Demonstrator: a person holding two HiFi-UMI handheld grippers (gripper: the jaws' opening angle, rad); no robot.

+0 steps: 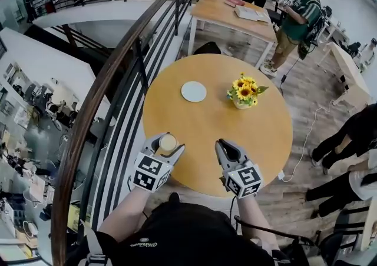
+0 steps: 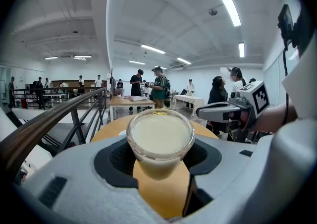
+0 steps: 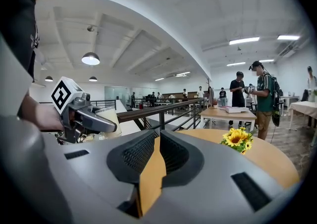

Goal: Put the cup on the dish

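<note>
Railing (image 1: pixel 112 76): dark, curved, ran along the left side toward the back of the room.
Bench (image 1: pixel 206 126): round, pale wood, stood just right of the railing.
Far table (image 1: pixel 227 15): rectangular, stood beyond the bench, with papers on it and people beside it.
Left claw (image 1: pixel 168 143): wide, clamped on the cup (image 2: pixel 160 136), one pad at each side of the glass; hung over the bench's near left edge, pointed toward the far side.
Right claw (image 1: pixel 227 146): narrow, pads drawn together at the tips, nothing gripped, only bench wood seen through the slit behind them; held beside the left claw, to its right and apart from it, also at the near edge.
Flowers (image 1: pixel 245 92): yellow sunflowers in a small pale pot, upright on the far right part of the bench.
Dish (image 1: pixel 194 91): white, round, flat on the bench, bare; lay left of the flowers, near them, not touching.
Cup (image 1: pixel 168 141): clear glass, filled with a pale creamy liquid, upright in the left claw; well apart from the dish, on the near side of it; whether its base touched the bench could not be told.
</note>
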